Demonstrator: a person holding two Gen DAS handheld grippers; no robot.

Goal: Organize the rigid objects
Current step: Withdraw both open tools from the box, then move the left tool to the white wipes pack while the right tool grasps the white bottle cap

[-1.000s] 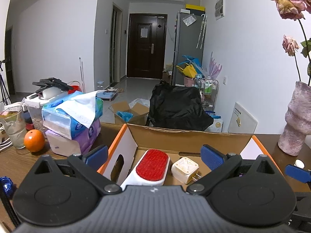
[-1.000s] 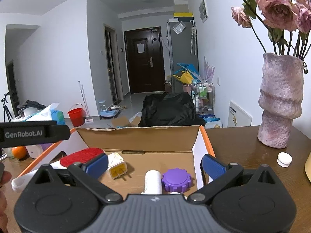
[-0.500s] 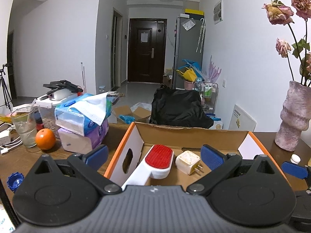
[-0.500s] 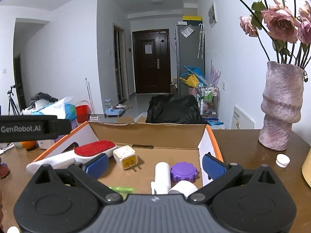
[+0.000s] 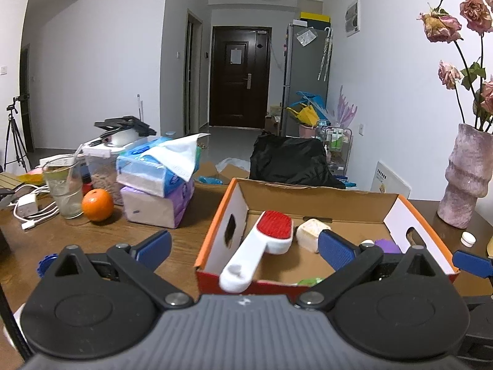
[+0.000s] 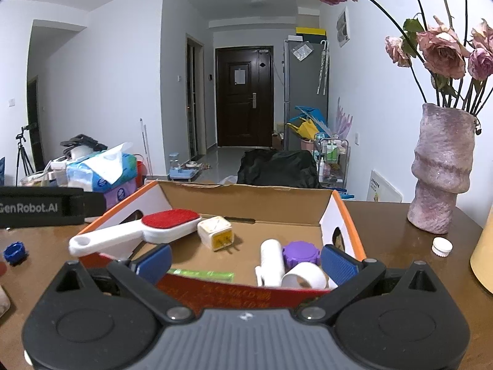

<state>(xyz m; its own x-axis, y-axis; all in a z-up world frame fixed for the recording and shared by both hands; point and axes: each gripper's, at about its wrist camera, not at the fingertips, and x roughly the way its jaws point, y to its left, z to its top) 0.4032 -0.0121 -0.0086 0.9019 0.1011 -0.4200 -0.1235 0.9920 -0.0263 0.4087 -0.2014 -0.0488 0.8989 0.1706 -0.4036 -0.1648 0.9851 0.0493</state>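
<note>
From the left wrist camera we look along our left gripper [image 5: 243,245], its blue-padded fingers spread wide with nothing between them. Ahead on the brown wooden table [image 5: 92,240] sits an open cardboard box [image 5: 317,197] with orange edges. A white lint brush [image 5: 265,243] with a red pad lies inside it, its handle poking out over the near wall. A cream plug adapter [image 5: 309,236] rests just beside the brush head. To the left of the box stand stacked tissue packs [image 5: 157,185], an orange [image 5: 97,205] and a drinking glass [image 5: 63,189]. A pink vase [image 5: 465,178] stands at far right, a small white cap [image 5: 468,238] near its foot.

From the right wrist camera our right gripper [image 6: 246,260] is likewise spread apart and empty, hovering at the near wall of the same box [image 6: 246,197]. Inside we see the brush [image 6: 144,231], the adapter [image 6: 215,232], a white bottle [image 6: 272,257] lying down, a purple cap [image 6: 300,252] touching it, a roll of white tape [image 6: 305,276] and a green packet [image 6: 203,275]. A blue cap [image 6: 14,251] lies on the table to the left of the box.
</note>
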